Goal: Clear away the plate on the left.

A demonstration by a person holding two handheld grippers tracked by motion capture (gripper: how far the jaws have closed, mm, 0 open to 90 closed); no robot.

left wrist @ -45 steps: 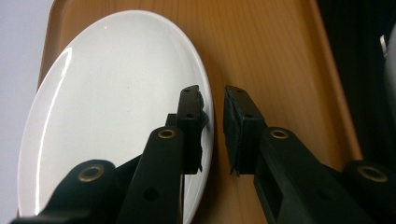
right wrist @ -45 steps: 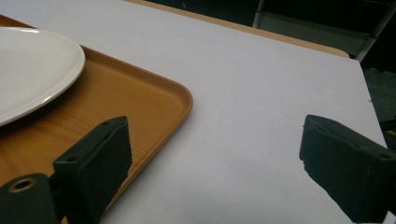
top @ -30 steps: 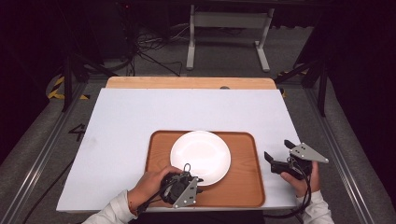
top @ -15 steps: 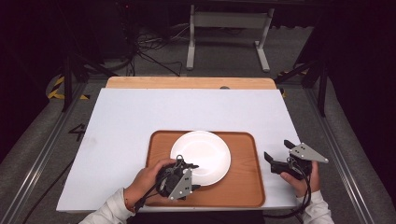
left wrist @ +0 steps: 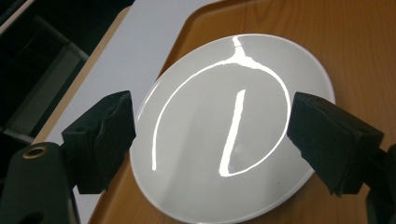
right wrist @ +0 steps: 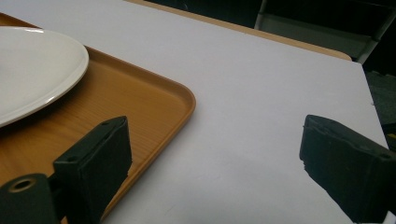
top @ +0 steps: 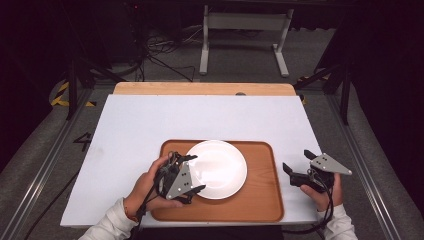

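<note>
Step in hand, as judged: release. The left tongs sit at the near-left rim of the white plate, with jaws that have just been opening. In the left gripper view both pads stand wide to either side of the plate; nothing is pinched and the rim is not pressed. Released, then, not grasping.

Plate position: flat on the wooden tray, a little left of the tray's centre, with bare wood to its right and along the near edge. The tray lies on the near half of the white tabletop, close to the near edge.

The right tongs are held just off the tray's right edge, above the tabletop, jaws apart and empty. In the right gripper view the pads frame the tray corner and bare tabletop.

Orientation: the plate is round, so it has no long axis and no pointing direction. It lies level, face up, with no visible tilt. The tray's long axis runs left to right.

Next move, as judged: draw the left tongs back toward the near-left, clear of the rim, without nudging the plate. If the tray is to be lifted next, each pair of tongs needs a hold on its own short side.
</note>
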